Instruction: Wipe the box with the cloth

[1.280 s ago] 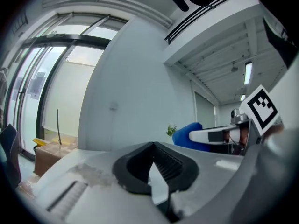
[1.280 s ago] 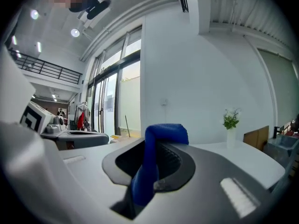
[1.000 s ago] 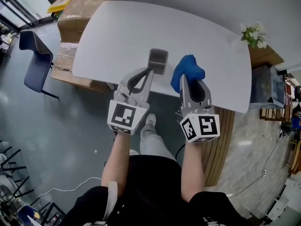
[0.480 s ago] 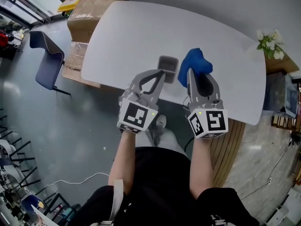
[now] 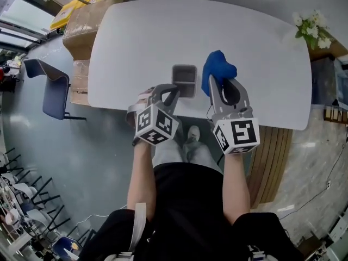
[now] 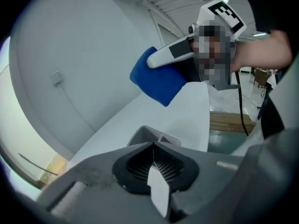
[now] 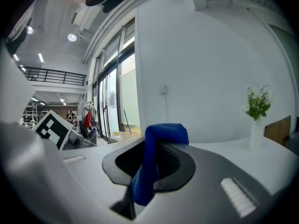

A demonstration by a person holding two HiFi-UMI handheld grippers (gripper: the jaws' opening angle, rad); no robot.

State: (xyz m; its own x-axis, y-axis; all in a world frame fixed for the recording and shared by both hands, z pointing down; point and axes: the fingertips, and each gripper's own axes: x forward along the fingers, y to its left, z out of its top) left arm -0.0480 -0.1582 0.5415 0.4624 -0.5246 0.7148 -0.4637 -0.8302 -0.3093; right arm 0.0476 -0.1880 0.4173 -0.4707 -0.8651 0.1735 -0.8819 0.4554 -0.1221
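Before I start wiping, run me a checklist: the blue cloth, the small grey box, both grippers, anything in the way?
1. Grip on the blue cloth: ok, clamped in the right gripper.
2. The small grey open-topped box upright on the white table: ok.
3. Cloth against the box: not ok, it hangs apart, to the box's right.
4. The left gripper free: ok, jaws together, nothing between.
5. Box steadied: not ok, nothing grips it.
6. The flowers out of the way: ok, far right corner.
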